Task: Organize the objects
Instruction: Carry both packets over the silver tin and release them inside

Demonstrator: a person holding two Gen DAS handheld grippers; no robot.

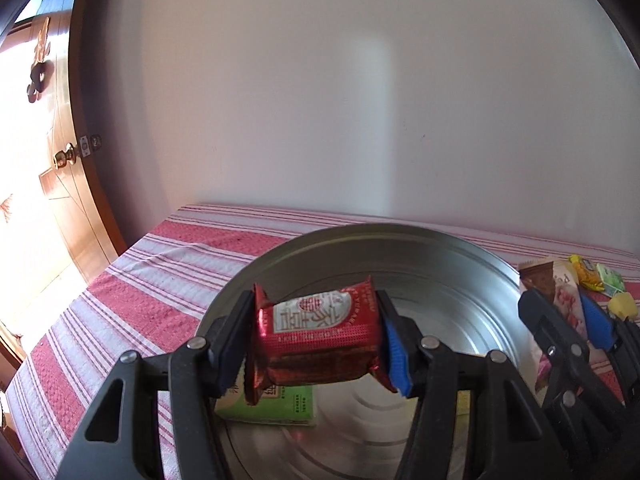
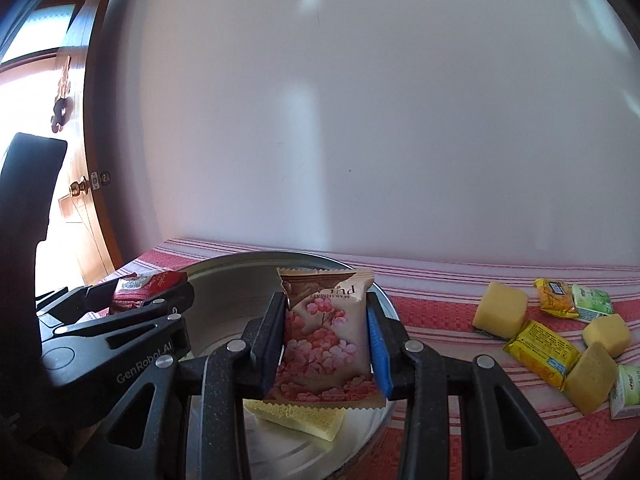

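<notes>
My left gripper [image 1: 314,340] is shut on a red foil snack packet [image 1: 316,338] and holds it above the round metal tin [image 1: 460,248]. A green packet [image 1: 280,404] lies in the tin beneath it. My right gripper [image 2: 326,344] is shut on a pink flower-print packet [image 2: 326,340], hanging over the tin's [image 2: 224,292] right side; a pale yellow packet [image 2: 296,414] lies in the tin below. In the left wrist view the right gripper [image 1: 568,312] and its flower packet [image 1: 566,296] show at the right. In the right wrist view the left gripper [image 2: 140,292] with the red packet [image 2: 148,282] shows at the left.
The tin stands on a red-and-white striped cloth [image 1: 132,292] that runs to a white wall. Several loose yellow and green packets [image 2: 540,344] and yellow blocks [image 2: 500,310] lie on the cloth right of the tin. A wooden door [image 1: 56,184] stands at the left.
</notes>
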